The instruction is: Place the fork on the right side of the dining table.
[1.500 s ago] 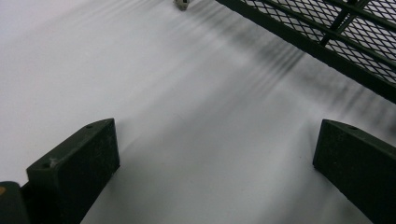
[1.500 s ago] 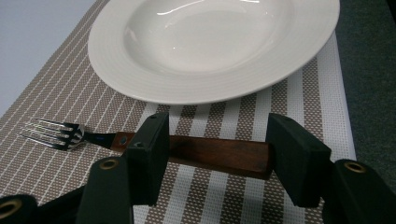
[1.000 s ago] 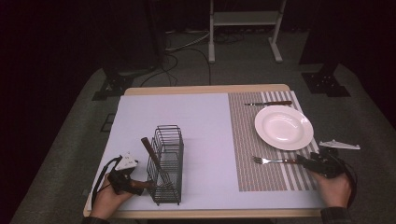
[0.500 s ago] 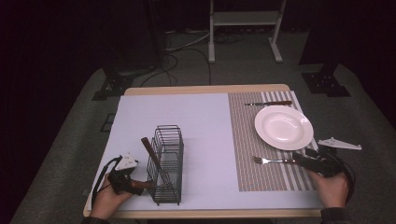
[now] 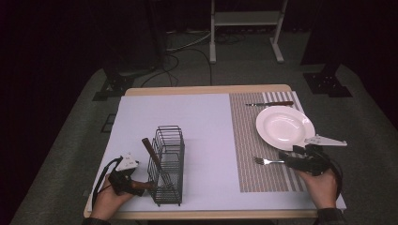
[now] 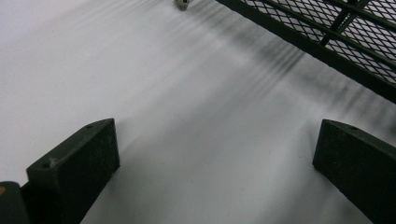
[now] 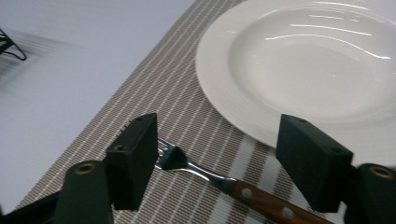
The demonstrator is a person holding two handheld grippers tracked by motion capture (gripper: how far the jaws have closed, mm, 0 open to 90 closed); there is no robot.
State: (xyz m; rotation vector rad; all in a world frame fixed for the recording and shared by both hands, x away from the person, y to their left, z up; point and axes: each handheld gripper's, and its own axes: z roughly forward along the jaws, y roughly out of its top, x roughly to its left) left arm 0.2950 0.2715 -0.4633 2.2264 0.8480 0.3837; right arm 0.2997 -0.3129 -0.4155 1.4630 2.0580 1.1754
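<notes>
The fork (image 7: 219, 179) lies flat on the striped placemat (image 7: 154, 93) near the table's right front corner, between the right gripper's (image 7: 217, 158) just-opened jaws, unheld. Light, rigid, slippery steel is judged; the wooden handle should be pinched.

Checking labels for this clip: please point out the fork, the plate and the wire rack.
fork (image 7: 261, 201): right gripper view, on its wooden handle.
plate (image 5: 285, 126): high view, on its middle.
rack (image 5: 169, 140): high view, on its upper wire frame.

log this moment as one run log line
right gripper: jaws just opening, astride fork on striped mat beside plate | left gripper: open, by wire basket
</notes>
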